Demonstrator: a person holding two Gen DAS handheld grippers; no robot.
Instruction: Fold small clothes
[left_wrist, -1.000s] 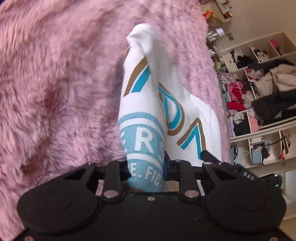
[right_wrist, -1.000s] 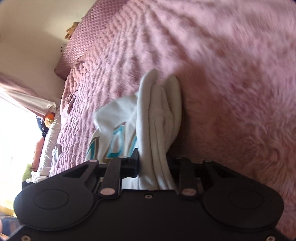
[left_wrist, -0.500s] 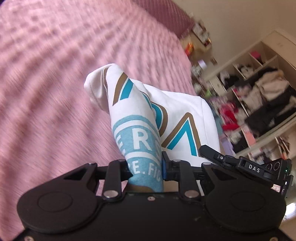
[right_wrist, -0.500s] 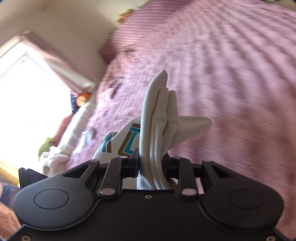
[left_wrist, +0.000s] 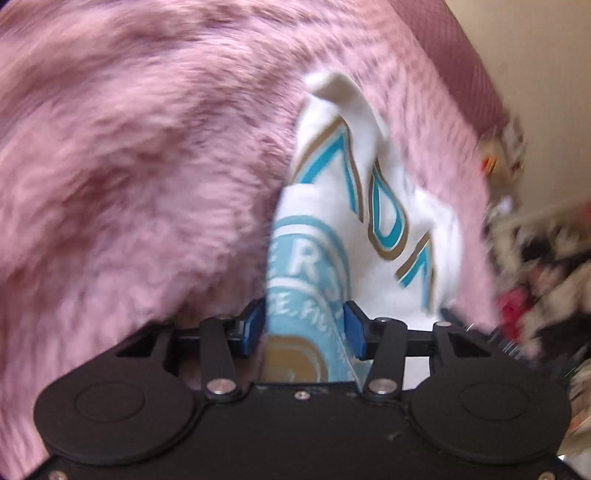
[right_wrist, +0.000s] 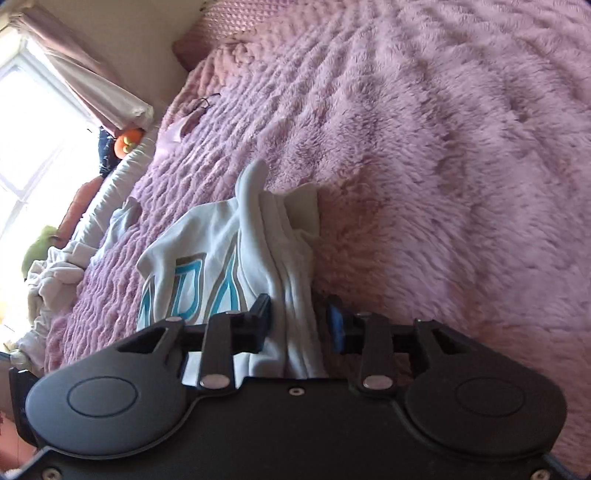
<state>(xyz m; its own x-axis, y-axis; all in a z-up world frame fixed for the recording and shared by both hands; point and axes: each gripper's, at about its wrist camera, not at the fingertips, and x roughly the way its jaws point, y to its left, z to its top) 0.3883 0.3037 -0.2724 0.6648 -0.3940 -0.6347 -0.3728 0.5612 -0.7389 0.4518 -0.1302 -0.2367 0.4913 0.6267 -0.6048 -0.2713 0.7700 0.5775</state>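
White shirt (left_wrist: 373, 236) with teal-and-tan lettering lies bunched on fuzzy pink blanket (left_wrist: 147, 166), stretched between both tongs. Left gripper (left_wrist: 303, 325): jaws opening, printed fold between blue pads, slack, no longer pinched. Right gripper (right_wrist: 300, 325): jaws opening, plain white fold (right_wrist: 291, 280) between pads, gap visible on right side. Left view motion-blurred.

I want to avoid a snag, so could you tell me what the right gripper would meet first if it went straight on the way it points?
The white shirt, whose bunched edge lies between the opening fingers of the right gripper; probably the pink blanket beyond.
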